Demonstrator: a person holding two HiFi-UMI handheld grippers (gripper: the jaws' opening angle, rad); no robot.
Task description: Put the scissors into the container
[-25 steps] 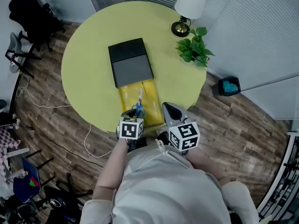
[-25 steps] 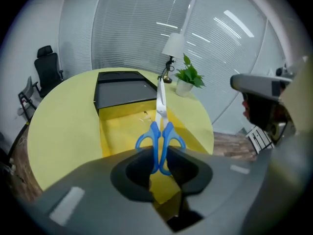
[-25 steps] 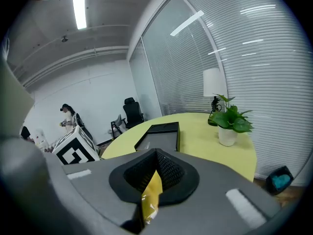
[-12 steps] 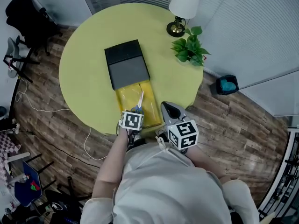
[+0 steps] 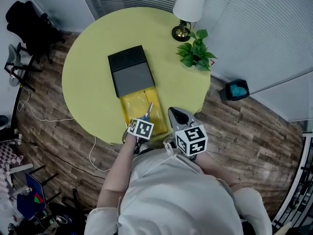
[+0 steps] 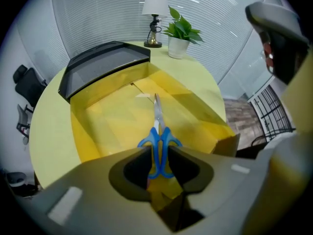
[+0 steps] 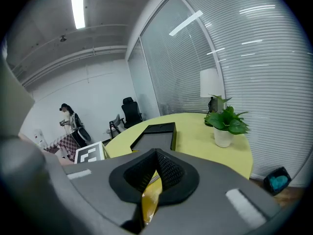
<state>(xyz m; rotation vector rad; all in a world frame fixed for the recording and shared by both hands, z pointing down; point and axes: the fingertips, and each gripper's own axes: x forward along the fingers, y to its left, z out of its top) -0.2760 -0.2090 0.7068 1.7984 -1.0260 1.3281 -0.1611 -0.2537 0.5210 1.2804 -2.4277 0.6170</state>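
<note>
The head view looks steeply down from high above onto the table (image 5: 88,67). The left gripper view sits close behind the left hand-held gripper (image 6: 159,153), whose jaws are opening with the scissors (image 6: 157,131) between them, and faces down into the container (image 6: 107,116). The right gripper view looks level across the table from the right hand-held gripper (image 7: 155,175). All three views share the lamp (image 5: 190,4) and plant (image 5: 194,55) beyond both hand-held grippers.

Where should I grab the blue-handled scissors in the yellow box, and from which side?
Pinch the blue handle loops, coming from the near side: the blue-handled steel scissors lie in the yellow container, blades pointing away. The left gripper, jaws opening, straddles those loops.
</note>
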